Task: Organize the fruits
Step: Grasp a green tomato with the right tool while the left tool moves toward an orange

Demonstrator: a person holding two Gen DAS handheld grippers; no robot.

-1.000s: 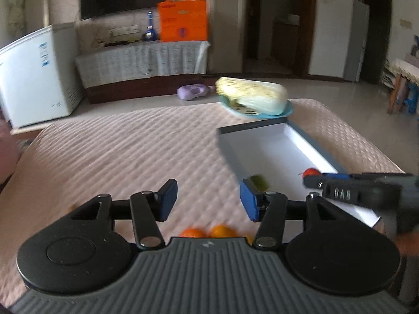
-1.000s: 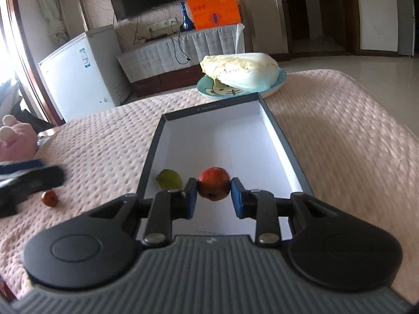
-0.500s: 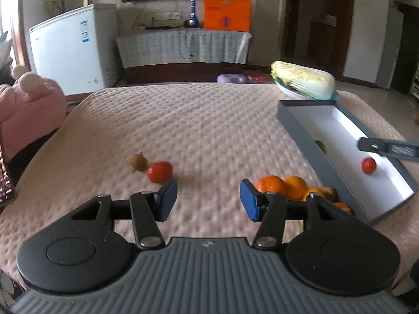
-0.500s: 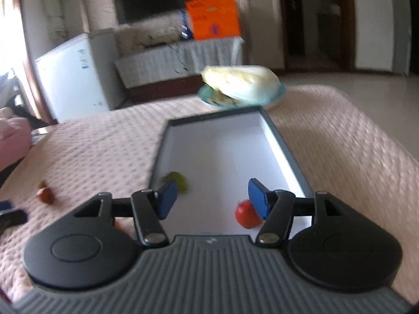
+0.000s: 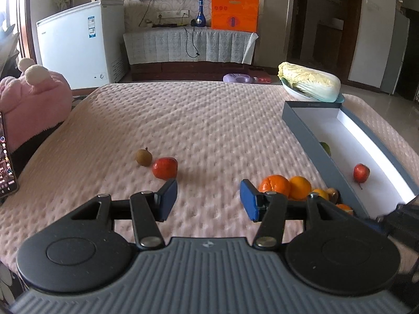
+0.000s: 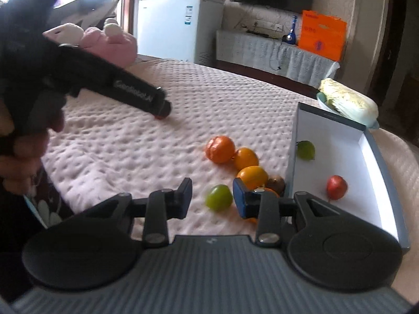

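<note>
Pink quilted bed (image 5: 209, 120) carries fruit; my left gripper (image 5: 208, 200) gapes empty near a red fruit (image 5: 165, 168), my right gripper (image 6: 212, 198), narrowing, brackets a green fruit (image 6: 219, 197) bound for the box (image 6: 377, 180).

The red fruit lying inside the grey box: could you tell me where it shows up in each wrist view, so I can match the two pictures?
Left wrist view: the red fruit lies at the right, on the white floor of the grey box, near its close end.
Right wrist view: the red fruit lies right of centre, inside the box, beyond the right gripper.
Shared landmark: the cabbage on its plate, just past the box's far end.
</note>
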